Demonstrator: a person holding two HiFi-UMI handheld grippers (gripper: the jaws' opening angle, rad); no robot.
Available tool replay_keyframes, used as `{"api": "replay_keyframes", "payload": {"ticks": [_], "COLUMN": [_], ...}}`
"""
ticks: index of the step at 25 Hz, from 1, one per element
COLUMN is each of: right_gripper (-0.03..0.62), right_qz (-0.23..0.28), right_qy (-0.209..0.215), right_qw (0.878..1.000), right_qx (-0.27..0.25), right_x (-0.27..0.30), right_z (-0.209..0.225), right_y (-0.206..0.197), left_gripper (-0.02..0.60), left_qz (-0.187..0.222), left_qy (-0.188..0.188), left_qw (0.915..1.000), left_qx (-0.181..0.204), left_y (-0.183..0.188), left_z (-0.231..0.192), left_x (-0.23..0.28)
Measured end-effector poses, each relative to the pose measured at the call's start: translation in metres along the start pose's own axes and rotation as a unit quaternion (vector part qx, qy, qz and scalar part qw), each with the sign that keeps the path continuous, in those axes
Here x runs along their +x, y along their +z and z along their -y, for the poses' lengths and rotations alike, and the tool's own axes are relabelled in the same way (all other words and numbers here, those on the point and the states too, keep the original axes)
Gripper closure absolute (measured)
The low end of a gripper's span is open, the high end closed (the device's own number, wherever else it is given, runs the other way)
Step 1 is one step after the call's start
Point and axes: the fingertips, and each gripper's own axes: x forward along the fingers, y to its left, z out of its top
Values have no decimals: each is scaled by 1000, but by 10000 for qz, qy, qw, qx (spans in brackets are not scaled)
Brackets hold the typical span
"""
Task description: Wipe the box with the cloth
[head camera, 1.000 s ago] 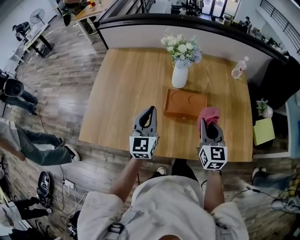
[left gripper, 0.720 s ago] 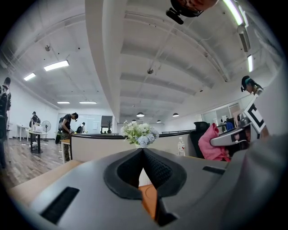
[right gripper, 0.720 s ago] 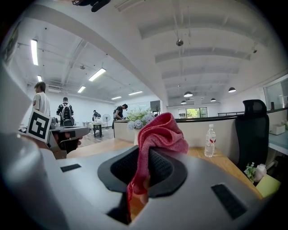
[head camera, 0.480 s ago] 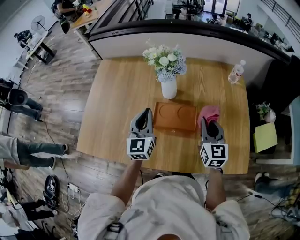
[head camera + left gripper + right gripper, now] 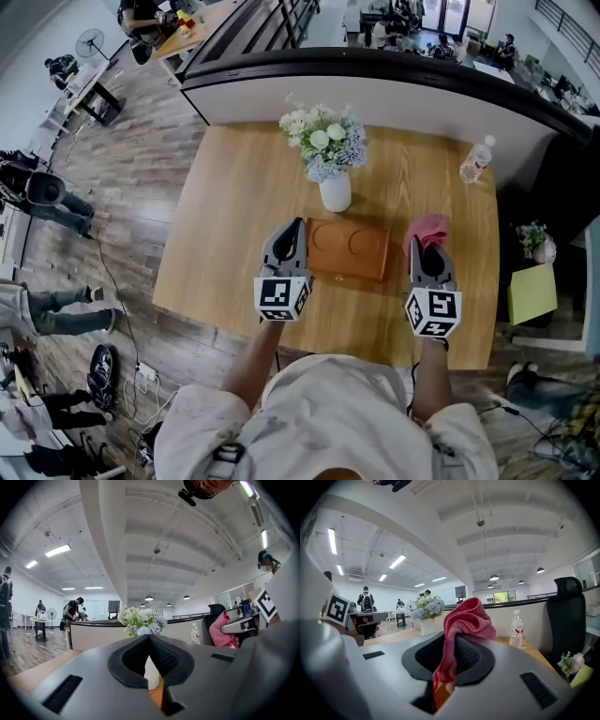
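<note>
A brown wooden box with two round hollows in its top lies on the table, in front of the vase. My right gripper is shut on a pink-red cloth, which bunches out above its tips, just right of the box. My left gripper hangs at the box's left end, shut with nothing in it. In the left gripper view a sliver of the orange box shows between the closed jaws.
A white vase of flowers stands right behind the box. A water bottle stands at the table's far right. A dark counter runs behind the table. People and cables are on the floor at left.
The view has shifted so the table sits lower and nearer. Both grippers have moved forward a little toward the box and now flank its ends; the cloth stays held.
</note>
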Motion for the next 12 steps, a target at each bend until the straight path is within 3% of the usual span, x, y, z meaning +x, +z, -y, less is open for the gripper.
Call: {"api": "replay_keyframes", "payload": {"ticks": [12], "right_gripper": [526], "right_qz": [-75], "right_qy": [304], "right_qw": [9994], "right_qx": [137], "right_x": [36], "right_z": [-9], "right_y": [-7], "left_gripper": [572], "left_qz": [44], "left_qy": [251], "left_qw": [9995], "left_qx": [171], "left_y": [-2], "left_z": [-30], "left_x": [7]}}
